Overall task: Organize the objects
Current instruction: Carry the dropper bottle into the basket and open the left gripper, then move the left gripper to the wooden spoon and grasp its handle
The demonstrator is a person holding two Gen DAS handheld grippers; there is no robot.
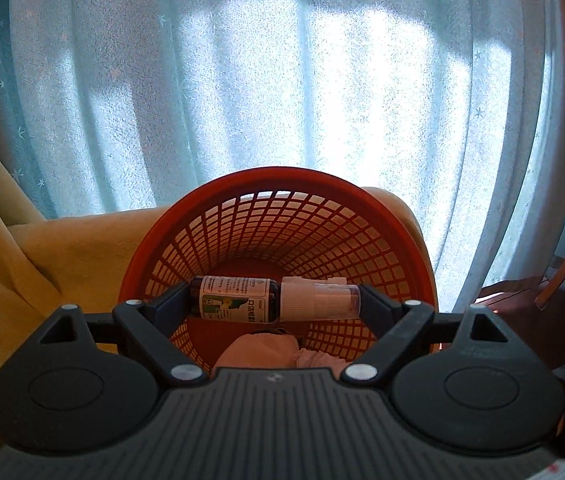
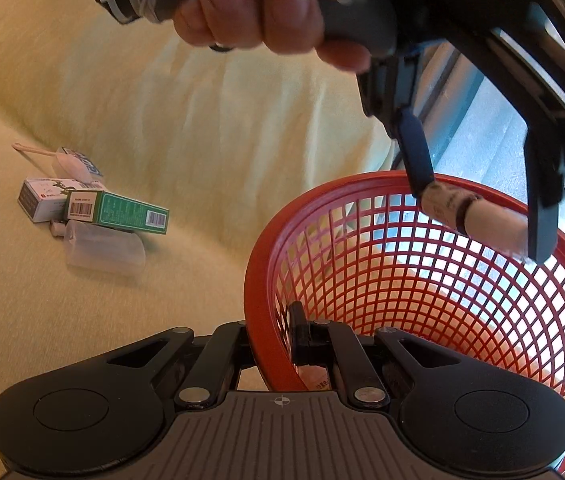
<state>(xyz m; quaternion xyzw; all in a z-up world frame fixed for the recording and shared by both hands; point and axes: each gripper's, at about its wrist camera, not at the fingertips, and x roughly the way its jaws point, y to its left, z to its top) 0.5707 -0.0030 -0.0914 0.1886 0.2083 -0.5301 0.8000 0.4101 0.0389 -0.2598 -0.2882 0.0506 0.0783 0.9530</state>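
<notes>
right under my right-hand lens, the right gripper [image 2: 302,336] is pinched tight on the rim of the round red plastic mesh basket [image 2: 266,264], steadying it. my left gripper [image 1: 274,300] holds a small brown spray bottle with a white label and clear cap [image 1: 258,299] lengthwise between its wide jaws, centre frame above the basket, not yet dropped. a pink cloth [image 1: 258,350] is already inside; a green carton [image 2: 118,212], white boxes [image 2: 40,200] and a clear plastic tube [image 2: 102,250] wait at middle left.

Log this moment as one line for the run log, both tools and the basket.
left tool: holds spray bottle lengthwise over red basket | right tool: shut on basket rim | green box: on yellow cloth
</notes>
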